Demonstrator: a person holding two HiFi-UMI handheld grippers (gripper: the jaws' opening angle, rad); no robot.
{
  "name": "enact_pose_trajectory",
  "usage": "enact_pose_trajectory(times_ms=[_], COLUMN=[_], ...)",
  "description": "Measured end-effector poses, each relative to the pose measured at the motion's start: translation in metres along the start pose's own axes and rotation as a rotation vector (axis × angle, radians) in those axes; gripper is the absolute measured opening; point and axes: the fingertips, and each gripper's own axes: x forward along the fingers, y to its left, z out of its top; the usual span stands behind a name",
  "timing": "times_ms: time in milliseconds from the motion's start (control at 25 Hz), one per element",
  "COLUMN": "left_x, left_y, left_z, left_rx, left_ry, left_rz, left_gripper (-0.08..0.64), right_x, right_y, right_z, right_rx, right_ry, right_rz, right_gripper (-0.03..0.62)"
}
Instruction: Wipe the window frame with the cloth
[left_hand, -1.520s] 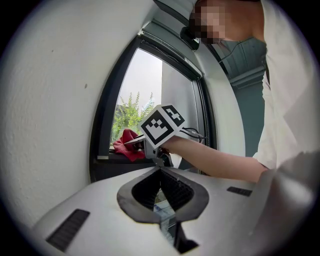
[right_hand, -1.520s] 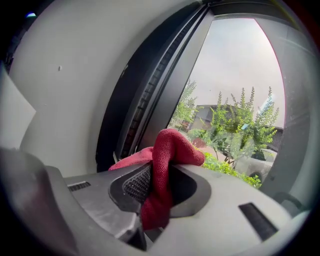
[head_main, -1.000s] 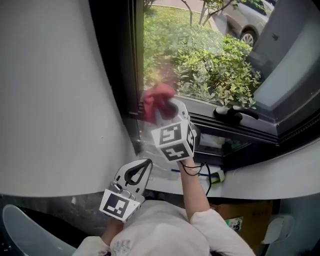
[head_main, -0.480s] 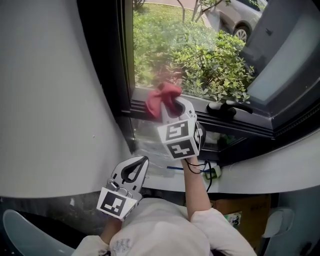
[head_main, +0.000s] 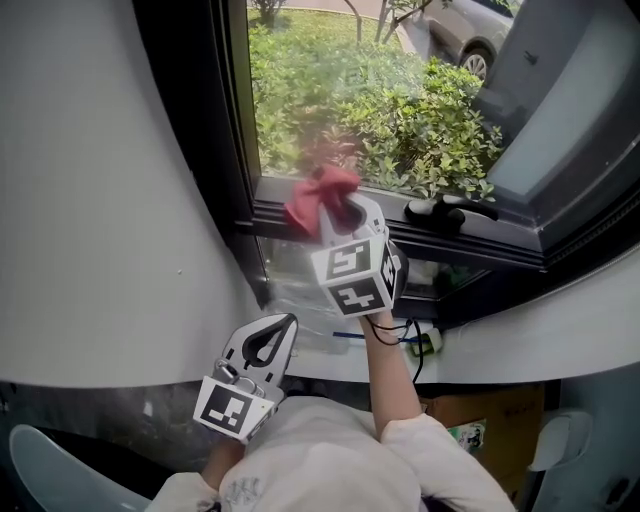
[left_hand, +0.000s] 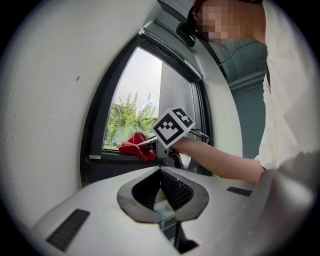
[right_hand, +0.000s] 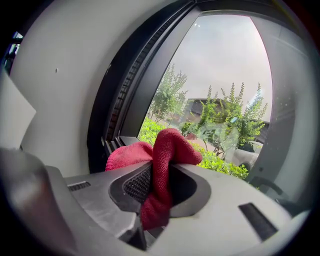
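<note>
**Slip and Snag Hazards at the Lower Rail**

The left tool (head_main: 283, 330) hangs low beside the person's body. Its jaws are pressed together with nothing between them. It takes no part in the wipe and poses little risk unless it swings into the white wall (head_main: 100, 150).

The right tool (head_main: 336, 214) is clenched on the red cloth (head_main: 318, 192). The right gripper view shows only a narrow fold pinched between the jaws, with most of the fabric bunched loose ahead of the tips. Hazard: a hard drag along the rail could pull that fold free and drop the cloth.

The cloth lies against the lower rail of the window frame (head_main: 480, 248), near its left corner. Hazard: if the bunch rolls aside, the bare tool tips may scrape the dark finish.

Further right along the rail sits the window handle (head_main: 452, 212). Hazard: a long stroke to the right would likely catch the cloth or the tool on it.

Beyond the rail is the glass (head_main: 330, 90). Hazard: an upward slip or excess forward pressure would knock the tool against the pane.
</note>
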Motion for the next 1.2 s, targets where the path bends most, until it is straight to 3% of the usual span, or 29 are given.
enact_pose_trajectory(times_ms=[520,1200], left_x=[0.002,0.013], left_y=[-0.002,-0.013], left_z=[0.0,0.001], left_rx=[-0.009,-0.005], left_ry=[-0.014,-0.011], left_rz=[-0.005,-0.035], left_gripper=[0.008,0.009], right_x=[-0.006,-0.025], right_y=[-0.008,-0.044], right_z=[-0.006,-0.034], right_rx=[0.014,0.068], right_ry=[0.008,0.028], right_rz=[-0.005,-0.074], right_gripper=[0.084,0.084])
